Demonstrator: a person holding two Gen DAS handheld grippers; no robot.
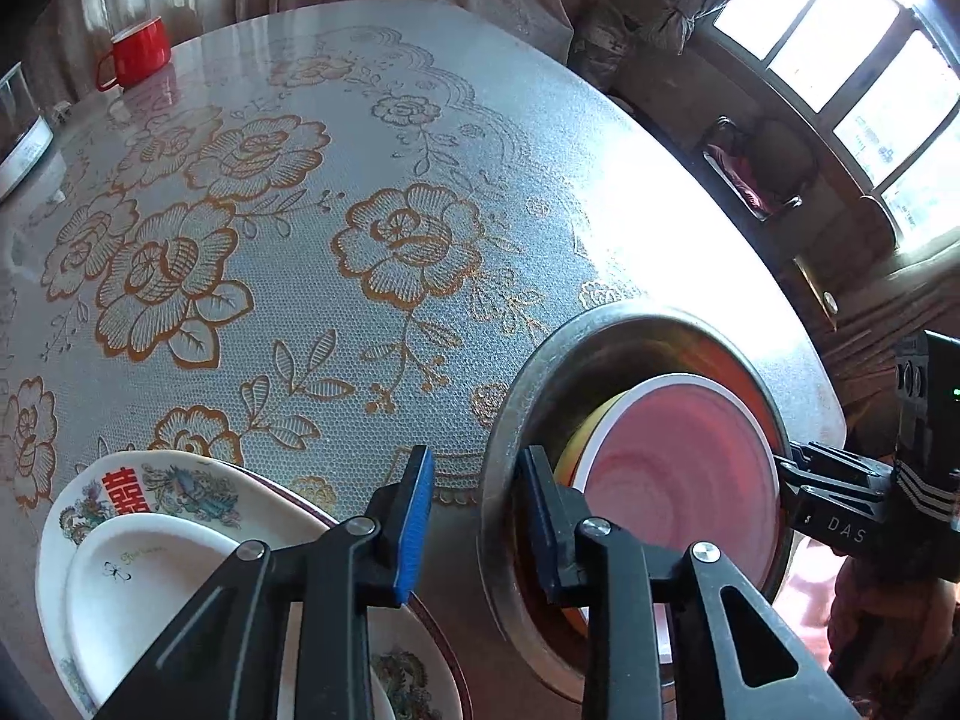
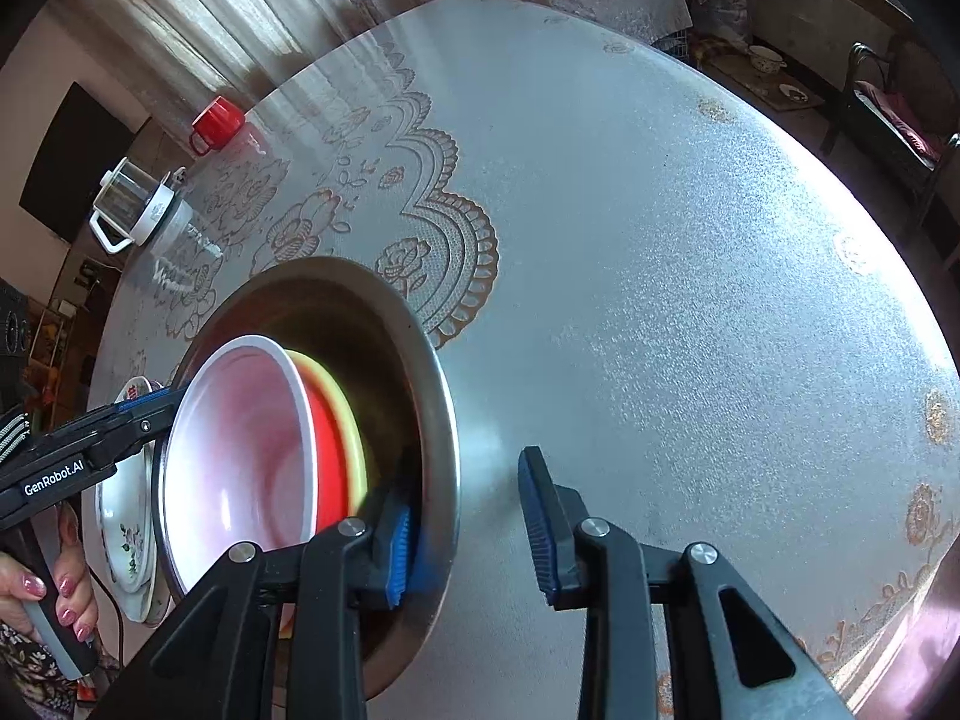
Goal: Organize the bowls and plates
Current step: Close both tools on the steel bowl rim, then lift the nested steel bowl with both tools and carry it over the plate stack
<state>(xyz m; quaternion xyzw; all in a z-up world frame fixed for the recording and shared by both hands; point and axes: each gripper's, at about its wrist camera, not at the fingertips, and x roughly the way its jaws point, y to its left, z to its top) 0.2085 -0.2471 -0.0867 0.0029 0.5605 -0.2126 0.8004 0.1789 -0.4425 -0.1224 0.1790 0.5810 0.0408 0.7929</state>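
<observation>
A large steel bowl (image 1: 516,420) stands on the table with a red bowl with a white rim (image 1: 678,480) nested in it over a yellow one (image 1: 585,438). My left gripper (image 1: 477,525) is open and straddles the steel bowl's near rim. My right gripper (image 2: 471,525) is open and straddles the same steel bowl's (image 2: 441,396) rim on the opposite side, one finger inside next to the red bowl (image 2: 240,438). A small white plate (image 1: 144,576) lies on a patterned plate (image 1: 180,486) at the left.
A red mug (image 1: 138,51) stands at the table's far edge, with a glass kettle (image 2: 135,207) nearby. The floral tablecloth (image 1: 360,240) covers the round table. The table edge (image 2: 900,630) runs close on the right.
</observation>
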